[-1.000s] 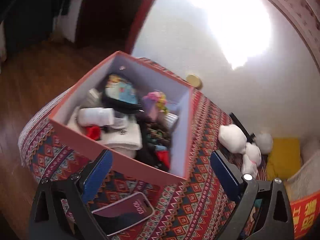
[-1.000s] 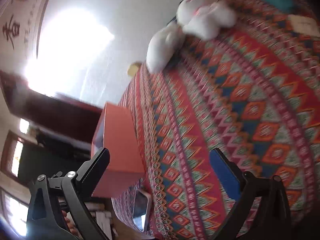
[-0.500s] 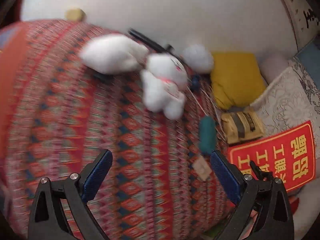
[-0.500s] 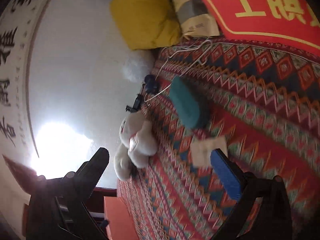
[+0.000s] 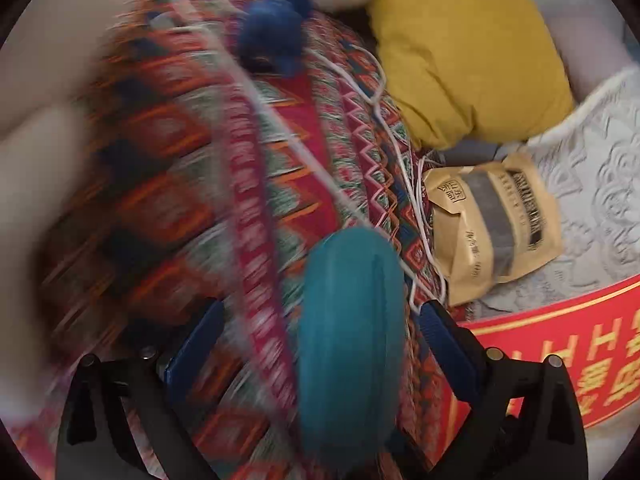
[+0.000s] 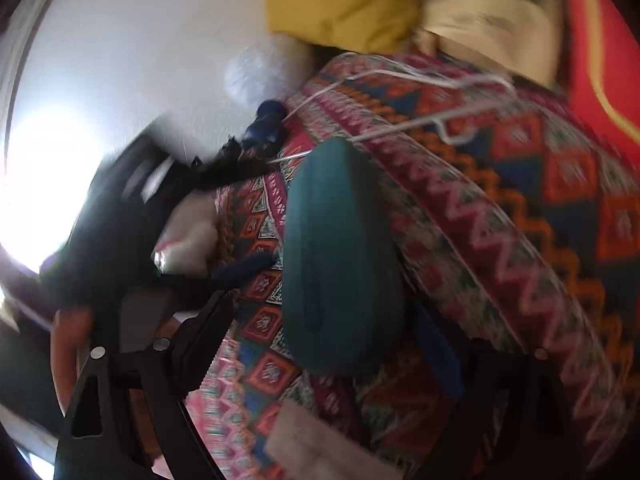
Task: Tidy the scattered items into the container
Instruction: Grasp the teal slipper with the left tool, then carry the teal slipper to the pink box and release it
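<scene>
A teal oblong case point(image 5: 352, 320) lies on the patterned cloth point(image 5: 168, 184). My left gripper point(image 5: 316, 340) straddles it, open, with both blue pads clear of its sides. In the right wrist view the same case point(image 6: 340, 248) sits between the fingers of my right gripper point(image 6: 326, 336). Its jaws are closing; the right pad is near the case's edge and the left finger stands apart from it. The left gripper's dark body point(image 6: 120, 220) shows blurred to the left of the case. The container is out of view.
A white cable point(image 5: 360, 84) loops past a small dark-blue object point(image 5: 276, 32). A yellow cushion point(image 5: 468, 52), a kraft paper packet point(image 5: 496, 224) and a red banner point(image 5: 560, 360) lie to the right. A beige card point(image 6: 320, 440) lies near the right gripper.
Both grippers swept from the box, past the white plush toy, down to the teal case. It now lies between each gripper's fingers. The right jaws have narrowed a little.
</scene>
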Tool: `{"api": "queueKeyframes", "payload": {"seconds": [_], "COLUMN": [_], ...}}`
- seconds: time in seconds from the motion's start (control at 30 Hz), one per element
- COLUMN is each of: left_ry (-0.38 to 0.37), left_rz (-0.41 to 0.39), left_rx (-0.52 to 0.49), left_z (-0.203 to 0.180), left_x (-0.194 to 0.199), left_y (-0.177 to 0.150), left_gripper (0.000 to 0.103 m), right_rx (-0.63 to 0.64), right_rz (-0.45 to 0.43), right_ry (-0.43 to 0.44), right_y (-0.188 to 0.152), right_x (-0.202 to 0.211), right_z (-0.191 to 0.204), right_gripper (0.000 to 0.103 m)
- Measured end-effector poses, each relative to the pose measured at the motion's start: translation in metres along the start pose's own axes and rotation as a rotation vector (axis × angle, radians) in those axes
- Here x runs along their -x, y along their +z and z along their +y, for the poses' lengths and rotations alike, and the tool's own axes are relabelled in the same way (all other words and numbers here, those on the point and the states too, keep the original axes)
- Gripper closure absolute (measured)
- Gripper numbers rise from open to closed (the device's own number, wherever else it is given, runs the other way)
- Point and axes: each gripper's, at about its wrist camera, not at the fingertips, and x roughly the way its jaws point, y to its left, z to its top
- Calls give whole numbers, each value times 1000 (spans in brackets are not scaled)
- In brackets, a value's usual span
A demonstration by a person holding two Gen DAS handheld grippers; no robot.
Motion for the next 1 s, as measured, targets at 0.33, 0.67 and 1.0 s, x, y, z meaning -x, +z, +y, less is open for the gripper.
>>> {"api": "queueKeyframes", "payload": {"seconds": [0.33, 0.67, 1.0], "left_ry": [22, 147, 190], "left_rz": [-29, -392, -704], "left_rx": [-165, -186, -139], "left_z": [-26, -57, -28], "left_x": [33, 253, 462], "left_y": [-47, -189, -273], "left_gripper": [37, 37, 37], "right_rx": [-20, 152, 405], "right_rz": [-2, -29, -76], "right_ry": [174, 370, 508], "right_y": [-27, -120, -199], "right_x": [32, 169, 248], "right_z": [-3, 129, 294], "right_gripper": [64, 64, 63]}}
